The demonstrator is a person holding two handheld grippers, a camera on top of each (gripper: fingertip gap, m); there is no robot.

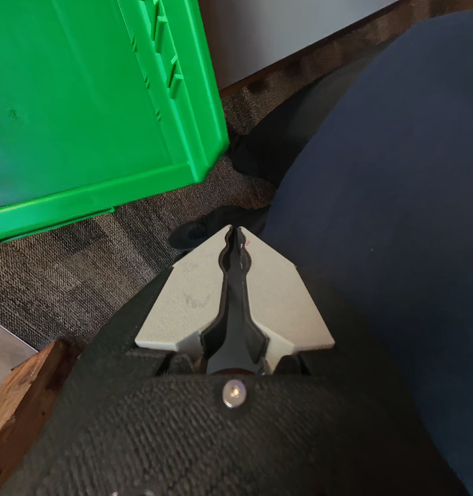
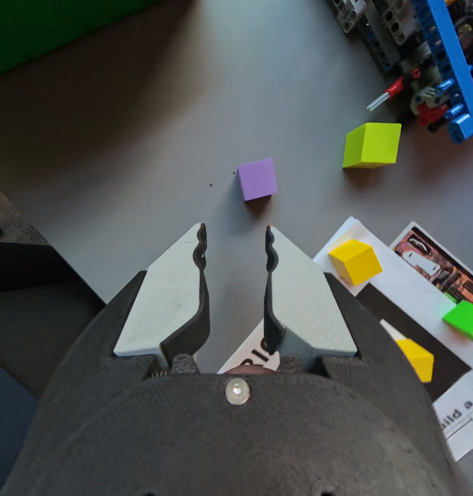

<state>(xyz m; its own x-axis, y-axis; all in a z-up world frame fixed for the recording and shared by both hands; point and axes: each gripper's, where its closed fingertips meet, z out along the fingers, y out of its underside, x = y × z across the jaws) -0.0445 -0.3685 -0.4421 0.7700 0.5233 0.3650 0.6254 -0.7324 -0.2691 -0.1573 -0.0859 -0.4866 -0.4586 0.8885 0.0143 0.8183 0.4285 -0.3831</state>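
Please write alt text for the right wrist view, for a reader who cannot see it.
The right claw hangs open and empty above a grey table, with a purple cube just ahead of its fingertips. A lime cube, yellow cube and printed sheets lie to the right.

the green crate is running off the top and left edges of the left wrist view, so its full shape is not showing. a dark shape on the carpet beyond the gripper is lying too dim to identify. in the right wrist view, the green block and the blue construction-toy model are being cut by the right edge, and the gripper body is hiding part of the lower yellow block and of the printed sheets.
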